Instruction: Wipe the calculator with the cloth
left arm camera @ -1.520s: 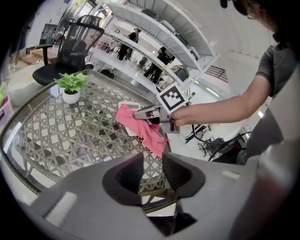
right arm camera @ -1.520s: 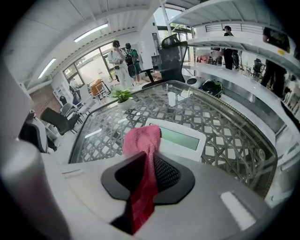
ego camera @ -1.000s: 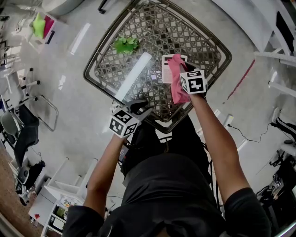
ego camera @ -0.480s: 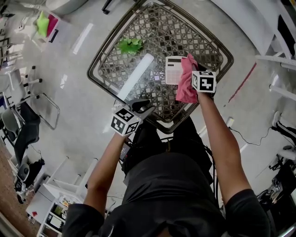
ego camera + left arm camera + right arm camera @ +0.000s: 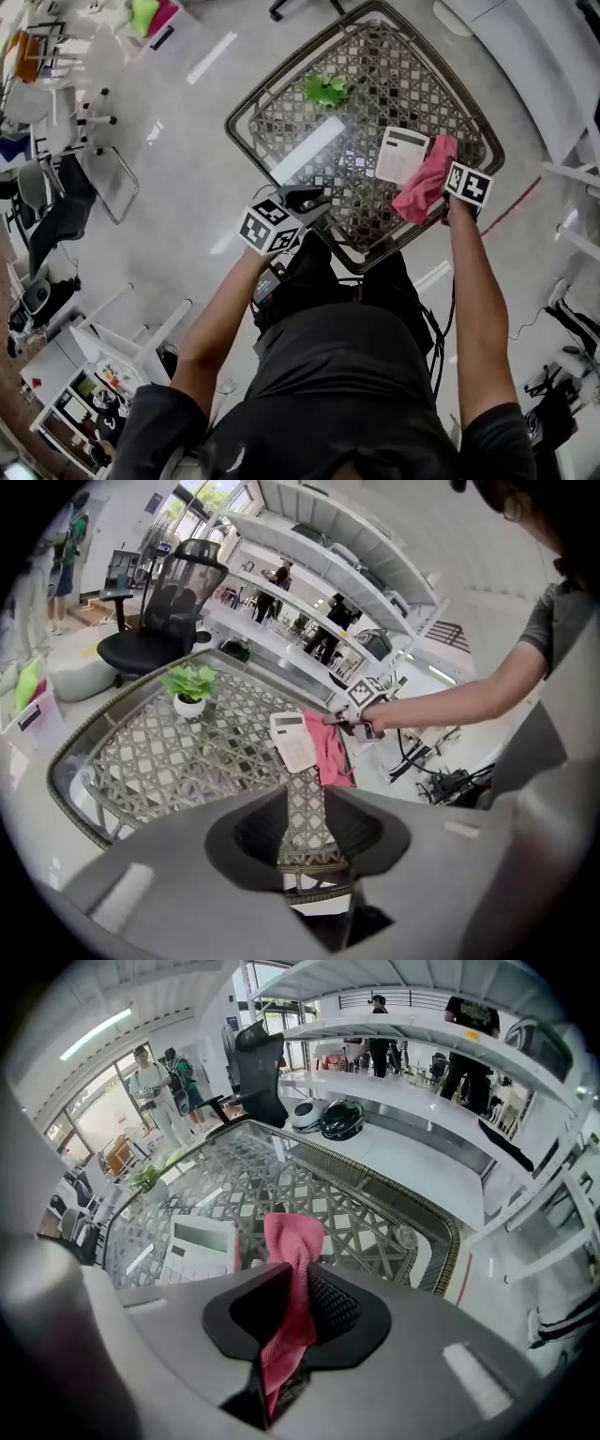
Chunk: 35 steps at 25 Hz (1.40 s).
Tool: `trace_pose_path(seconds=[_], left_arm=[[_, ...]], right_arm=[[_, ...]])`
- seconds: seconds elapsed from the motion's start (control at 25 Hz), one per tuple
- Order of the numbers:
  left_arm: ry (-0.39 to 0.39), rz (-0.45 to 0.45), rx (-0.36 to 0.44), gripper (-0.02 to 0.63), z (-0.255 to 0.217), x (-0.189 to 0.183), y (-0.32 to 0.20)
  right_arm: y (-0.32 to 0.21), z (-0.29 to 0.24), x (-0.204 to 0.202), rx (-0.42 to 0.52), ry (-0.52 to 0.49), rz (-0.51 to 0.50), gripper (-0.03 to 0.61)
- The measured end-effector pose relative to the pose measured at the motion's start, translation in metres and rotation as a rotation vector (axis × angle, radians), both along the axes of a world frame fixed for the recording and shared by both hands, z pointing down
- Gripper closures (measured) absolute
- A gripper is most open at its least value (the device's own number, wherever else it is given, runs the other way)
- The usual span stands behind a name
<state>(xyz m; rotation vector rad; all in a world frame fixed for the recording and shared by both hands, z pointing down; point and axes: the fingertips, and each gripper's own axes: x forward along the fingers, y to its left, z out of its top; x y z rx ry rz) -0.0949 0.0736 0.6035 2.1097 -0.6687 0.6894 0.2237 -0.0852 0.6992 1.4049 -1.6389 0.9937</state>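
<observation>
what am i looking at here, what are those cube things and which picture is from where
No robot here: a person holds a two-fingered gripper in each hand; the marker cubes are part of them. The head view looks down from a camera on the person's head; the other two views come from cameras riding on each gripper. On the wicker table are a white calculator and a small potted plant. The right gripper has its fingers shut on a pink cloth beside the calculator. The left gripper has its fingers apart, holding nothing.
</observation>
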Motion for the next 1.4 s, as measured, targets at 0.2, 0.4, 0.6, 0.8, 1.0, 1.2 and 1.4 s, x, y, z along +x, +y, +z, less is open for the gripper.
trace_pose_path(seconds=[0.2,0.4,0.6,0.8,1.0,1.2,1.4], left_arm=[[-0.021,-0.061,0.028,0.445,-0.013,-0.028,-0.008],[-0.020,-0.117,0.066,0.445,-0.032,-0.049,-0.013],[-0.006,-0.152,0.117,0.445,-0.049,-0.060,-0.018],[0.017,-0.178,0.174,0.445,-0.075,-0.073,-0.022],[0.081,-0.236,0.249,0.445,-0.118,-0.086,-0.035],[0.138,-0.287,0.357,0.445,-0.169,-0.103,-0.055],[0.202,-0.342,0.448,0.445,-0.216,-0.121,-0.062]], right_arm=[[0.002,-0.006,-0.003,-0.026,-0.063,-0.022,0.525],[-0.004,-0.034,0.001,0.033,-0.094,0.019,0.506],[-0.016,-0.078,0.004,0.135,-0.127,0.028,0.499],[-0.026,-0.140,0.004,0.262,-0.202,0.072,0.491],[-0.034,-0.253,-0.023,0.489,-0.377,0.022,0.491],[-0.016,-0.416,-0.069,0.798,-0.557,-0.144,0.491],[0.025,-0.518,-0.109,0.952,-0.571,-0.278,0.492]])
